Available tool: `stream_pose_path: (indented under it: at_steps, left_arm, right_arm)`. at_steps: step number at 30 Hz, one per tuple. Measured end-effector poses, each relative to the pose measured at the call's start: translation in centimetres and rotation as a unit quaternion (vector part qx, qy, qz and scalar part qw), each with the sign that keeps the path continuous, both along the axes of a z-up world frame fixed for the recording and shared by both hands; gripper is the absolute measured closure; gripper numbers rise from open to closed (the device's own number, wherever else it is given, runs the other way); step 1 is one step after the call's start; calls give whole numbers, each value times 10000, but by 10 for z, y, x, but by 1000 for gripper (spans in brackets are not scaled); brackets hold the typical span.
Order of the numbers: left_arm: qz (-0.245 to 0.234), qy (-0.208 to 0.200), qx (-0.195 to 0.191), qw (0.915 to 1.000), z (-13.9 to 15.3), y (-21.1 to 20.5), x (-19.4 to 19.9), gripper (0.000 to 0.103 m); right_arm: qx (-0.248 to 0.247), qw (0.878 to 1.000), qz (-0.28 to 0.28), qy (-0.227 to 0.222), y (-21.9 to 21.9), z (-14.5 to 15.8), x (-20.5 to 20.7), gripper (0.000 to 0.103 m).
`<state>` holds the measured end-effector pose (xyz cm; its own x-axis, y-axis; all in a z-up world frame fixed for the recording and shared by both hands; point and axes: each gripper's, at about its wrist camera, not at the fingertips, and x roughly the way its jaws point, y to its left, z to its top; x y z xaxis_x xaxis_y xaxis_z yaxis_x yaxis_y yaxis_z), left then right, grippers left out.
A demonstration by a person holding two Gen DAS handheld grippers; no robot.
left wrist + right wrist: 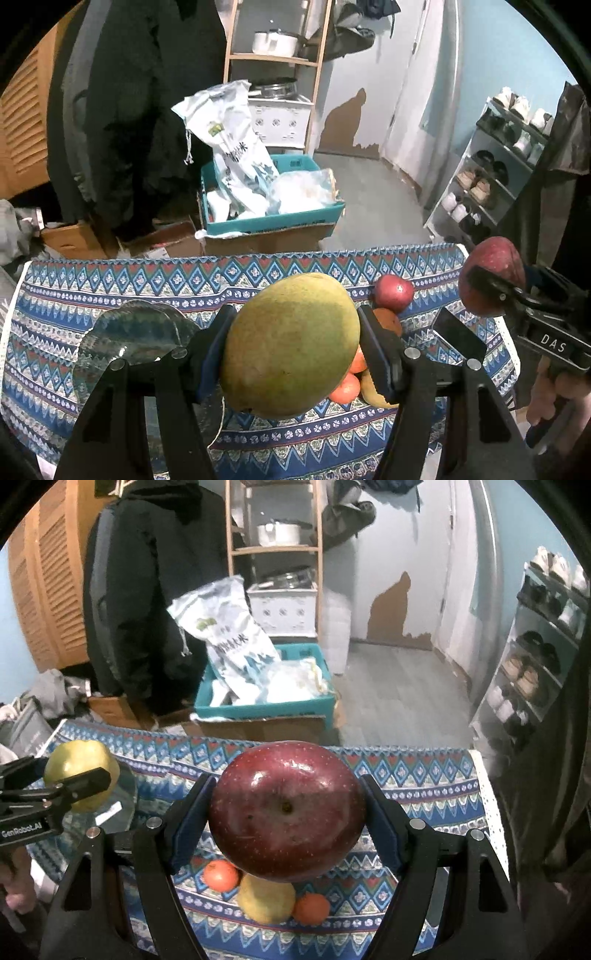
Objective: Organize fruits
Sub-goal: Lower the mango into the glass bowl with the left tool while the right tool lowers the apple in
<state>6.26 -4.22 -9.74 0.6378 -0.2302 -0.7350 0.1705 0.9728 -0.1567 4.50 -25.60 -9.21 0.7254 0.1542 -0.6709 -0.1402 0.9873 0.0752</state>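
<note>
My left gripper (295,343) is shut on a green-yellow mango (291,347), held above the patterned tablecloth (110,295); it also shows in the right wrist view (79,775). My right gripper (286,816) is shut on a big red apple (286,812), which also shows at the right of the left wrist view (493,275). On the cloth lie a small red apple (394,291), oranges (221,875) (311,908) and a yellow fruit (266,899). A clear glass plate (136,332) sits at the left of the cloth.
A dark phone-like slab (458,339) lies on the cloth at the right. Beyond the table stand a teal crate with bags (273,218), cardboard boxes, a wooden shelf with a pot (275,42), a shoe rack (491,173) and a hanging dark coat (147,590).
</note>
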Motion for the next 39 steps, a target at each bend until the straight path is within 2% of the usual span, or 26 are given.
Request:
stream_pose_path:
  at_steps: [15,39]
  left_arm:
    - [268,-288,-124,9991,24,37,-18,36]
    - [1204,-302,-167,9921,22,135,-37,36]
  right_arm:
    - [121,9985,384,-359,42,34,-6,26]
    - [295,9909,1290,-230,160,42,22,25]
